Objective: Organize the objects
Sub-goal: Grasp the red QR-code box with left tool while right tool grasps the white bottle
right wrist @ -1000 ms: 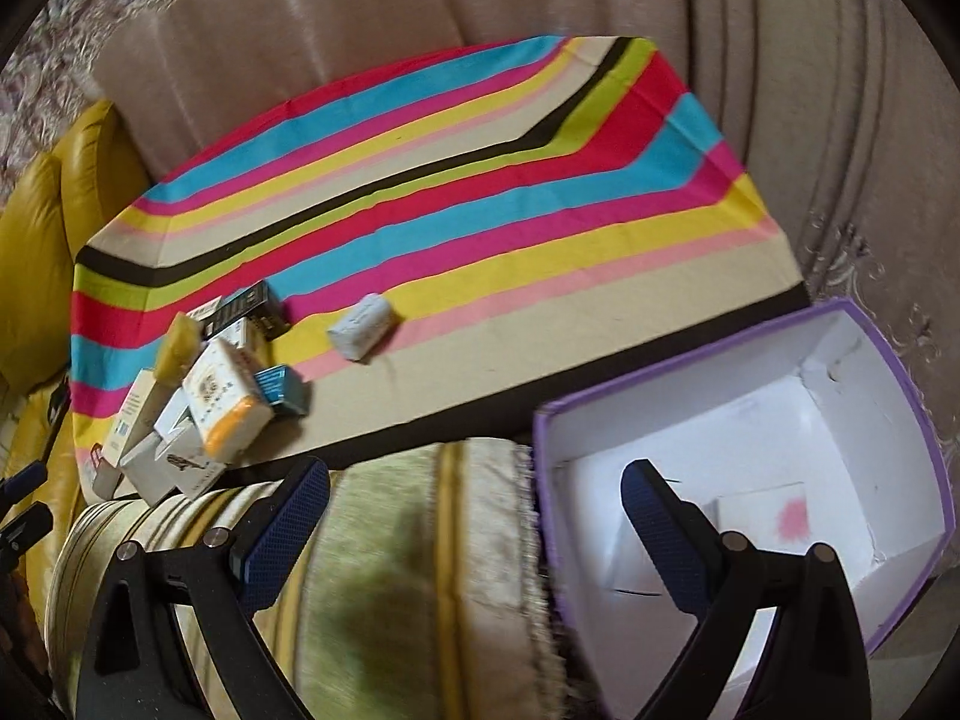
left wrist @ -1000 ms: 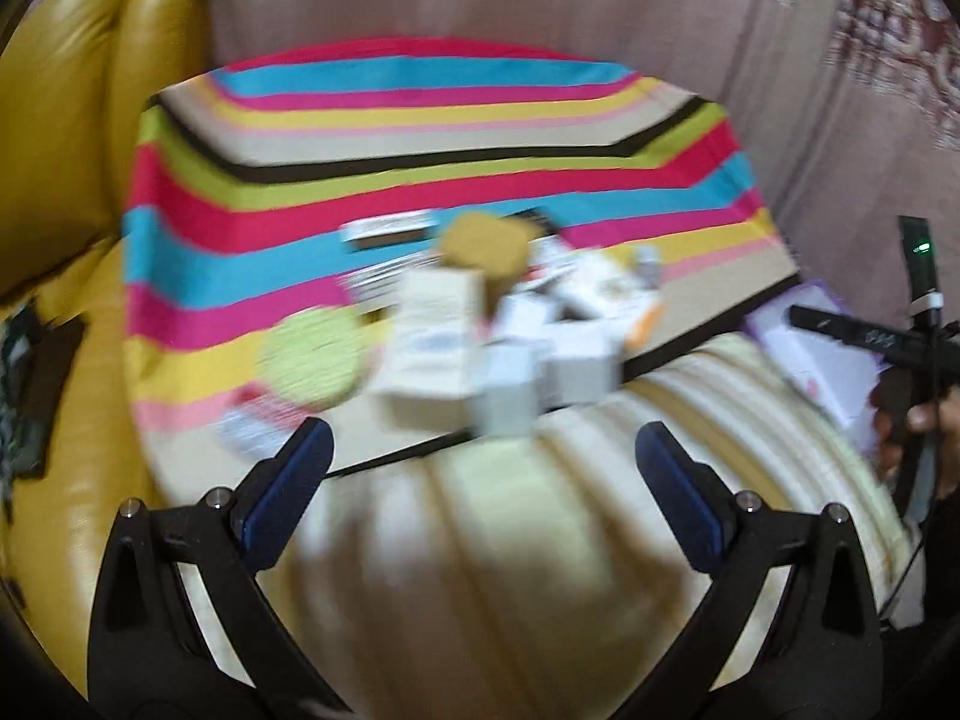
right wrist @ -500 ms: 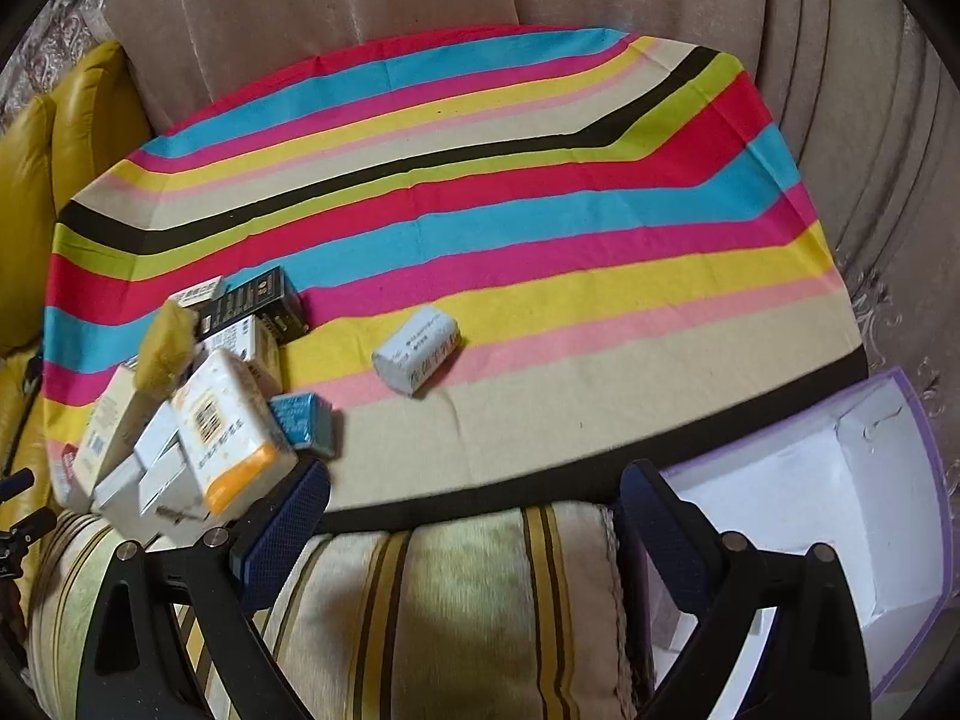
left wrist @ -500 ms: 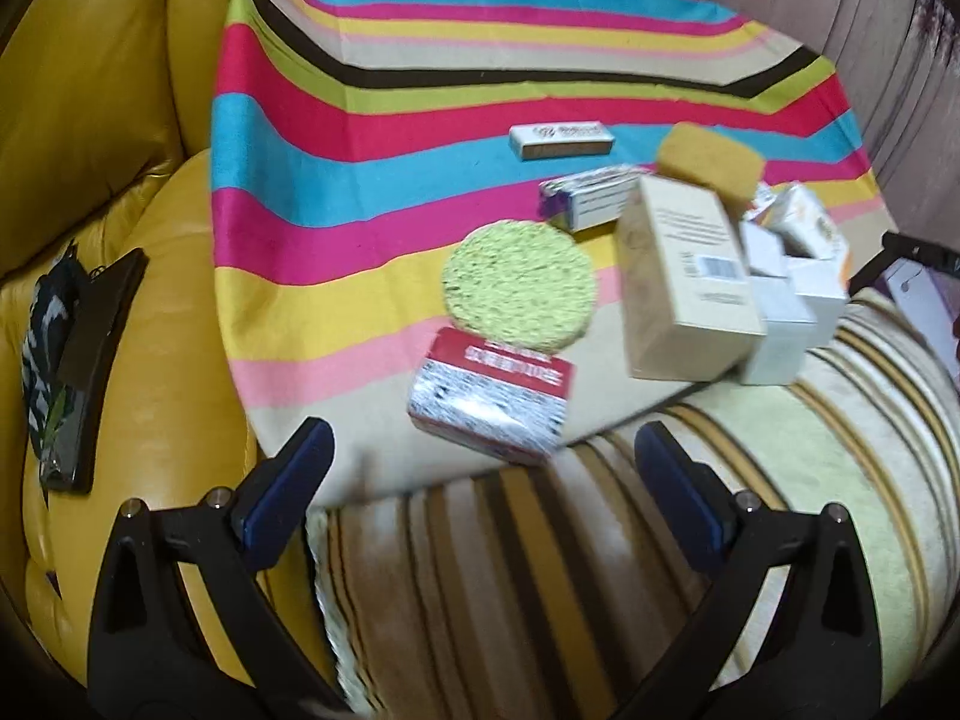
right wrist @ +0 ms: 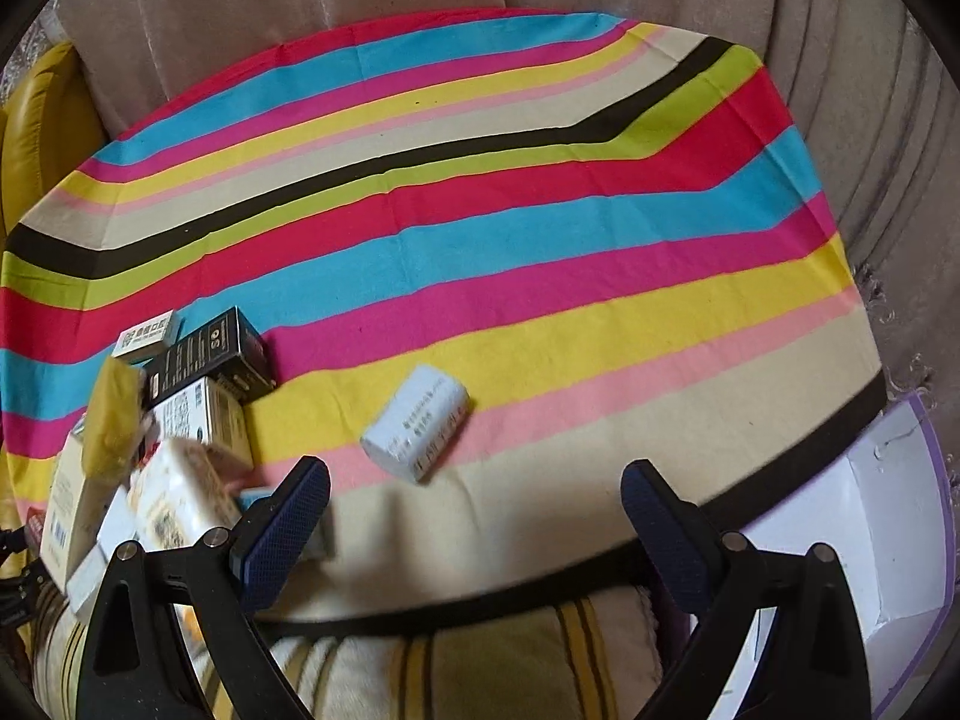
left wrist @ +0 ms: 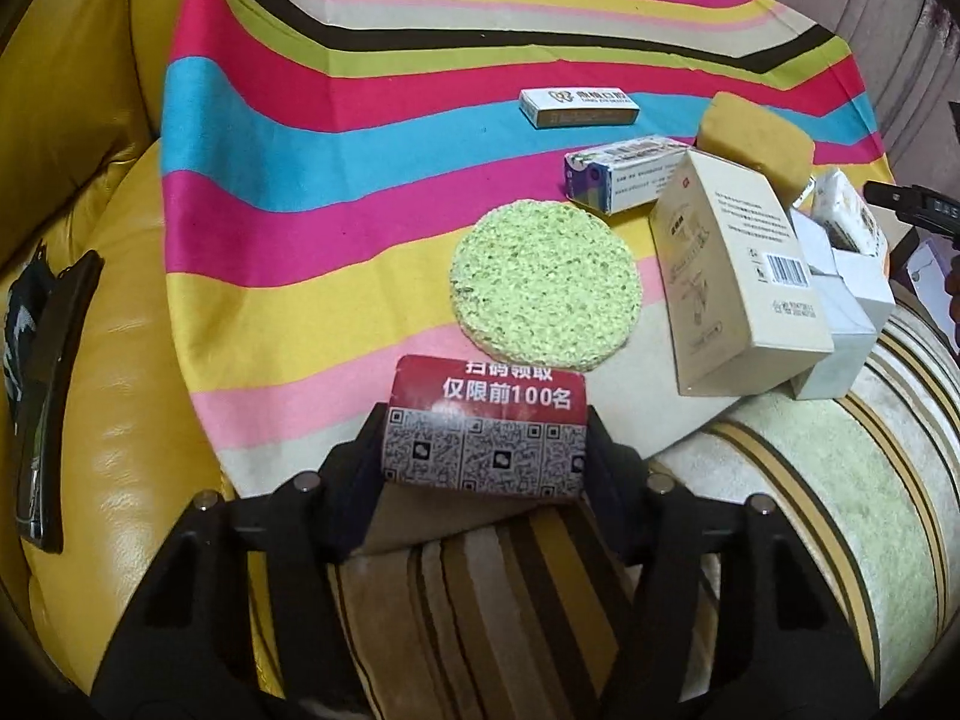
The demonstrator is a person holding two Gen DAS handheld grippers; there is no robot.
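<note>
Closing in on a red box (left wrist: 486, 429), the left gripper (left wrist: 485, 468) has one black finger on each side of it. The fingers (left wrist: 360, 480) look like they touch the box on both sides, and the box sits at the near edge of the striped cloth (left wrist: 360, 138). This box has a red top with white writing and black and white square codes on the side facing the camera.

Just behind the red box lies a round green sponge (left wrist: 543, 285). To the right of the sponge stands a tall cream box (left wrist: 738, 276), leaning among a heap of small white boxes (left wrist: 852, 300). Behind the sponge lies a long purple and white box (left wrist: 624, 174), and further back a flat white box (left wrist: 579, 108) lies on its own. A brown sponge (left wrist: 756, 138) sits at the back of the heap.

The right gripper (right wrist: 474, 519) has its fingers (right wrist: 288, 528) wide apart, and nothing is between them. A small white packet (right wrist: 417, 423) lies on the cloth just beyond them, not touching them. The heap of boxes is to the left of the packet, with a black box (right wrist: 213, 357) at its back. A white box with a purple rim (right wrist: 888, 540) sits to the right of the packet, off the cloth
</note>
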